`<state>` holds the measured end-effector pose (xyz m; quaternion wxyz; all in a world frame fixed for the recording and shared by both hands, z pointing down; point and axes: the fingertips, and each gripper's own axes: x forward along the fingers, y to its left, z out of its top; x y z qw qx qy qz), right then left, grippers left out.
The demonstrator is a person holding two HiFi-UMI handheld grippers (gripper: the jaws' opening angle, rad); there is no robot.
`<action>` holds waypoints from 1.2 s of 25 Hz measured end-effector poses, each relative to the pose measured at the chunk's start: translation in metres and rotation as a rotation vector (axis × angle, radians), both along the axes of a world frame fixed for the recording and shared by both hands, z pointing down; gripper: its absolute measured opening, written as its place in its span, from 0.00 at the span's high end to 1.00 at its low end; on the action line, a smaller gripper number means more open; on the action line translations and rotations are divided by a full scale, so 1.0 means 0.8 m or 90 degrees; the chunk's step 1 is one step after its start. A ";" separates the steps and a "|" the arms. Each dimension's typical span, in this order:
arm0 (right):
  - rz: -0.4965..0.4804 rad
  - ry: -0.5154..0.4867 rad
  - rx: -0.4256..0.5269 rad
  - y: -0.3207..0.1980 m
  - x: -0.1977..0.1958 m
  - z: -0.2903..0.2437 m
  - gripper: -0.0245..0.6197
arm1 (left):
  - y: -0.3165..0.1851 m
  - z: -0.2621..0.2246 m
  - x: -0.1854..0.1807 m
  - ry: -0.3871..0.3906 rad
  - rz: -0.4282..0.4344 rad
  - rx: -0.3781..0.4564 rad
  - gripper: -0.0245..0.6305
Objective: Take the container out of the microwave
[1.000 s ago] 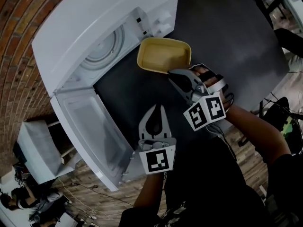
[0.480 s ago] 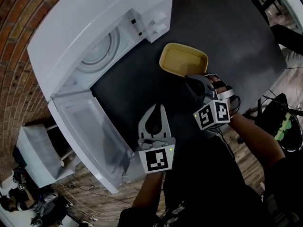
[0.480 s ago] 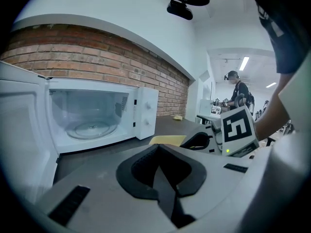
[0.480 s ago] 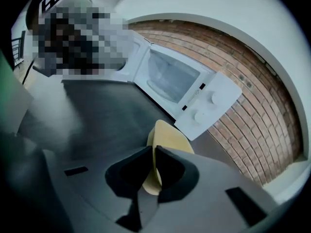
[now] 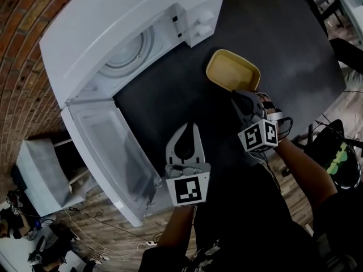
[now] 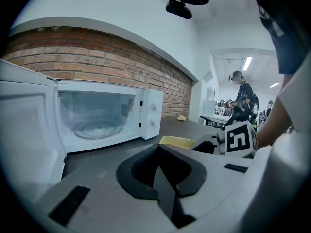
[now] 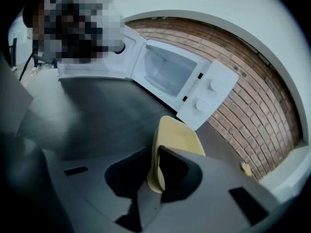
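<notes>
Container moved right, clear of microwave; now over table, right of the open door. Right gripper angled down, jaws pinching its near rim. Left gripper nearer, jaws together, empty.

One microwave, one container, two tools

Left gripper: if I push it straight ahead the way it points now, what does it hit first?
Probably the dark tabletop, since the left gripper tilts slightly down; beyond that, the microwave's control panel. Depth is unclear.
</notes>
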<state>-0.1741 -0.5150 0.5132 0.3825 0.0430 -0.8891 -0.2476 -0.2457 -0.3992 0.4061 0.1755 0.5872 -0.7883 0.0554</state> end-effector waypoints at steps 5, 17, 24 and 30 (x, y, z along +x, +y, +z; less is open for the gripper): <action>0.010 -0.093 0.013 0.000 -0.007 -0.040 0.77 | 0.009 -0.007 -0.004 0.001 -0.016 0.009 0.95; 0.135 -0.261 -0.201 0.085 -0.009 -0.123 0.86 | 0.035 -0.036 -0.010 -0.009 -0.030 0.056 0.95; 0.148 -0.270 -0.198 0.098 -0.006 -0.132 0.86 | 0.056 -0.040 -0.008 -0.022 -0.038 0.056 0.95; 0.156 -0.262 -0.221 0.100 0.011 -0.130 0.86 | 0.075 -0.053 0.002 -0.037 -0.072 0.046 0.95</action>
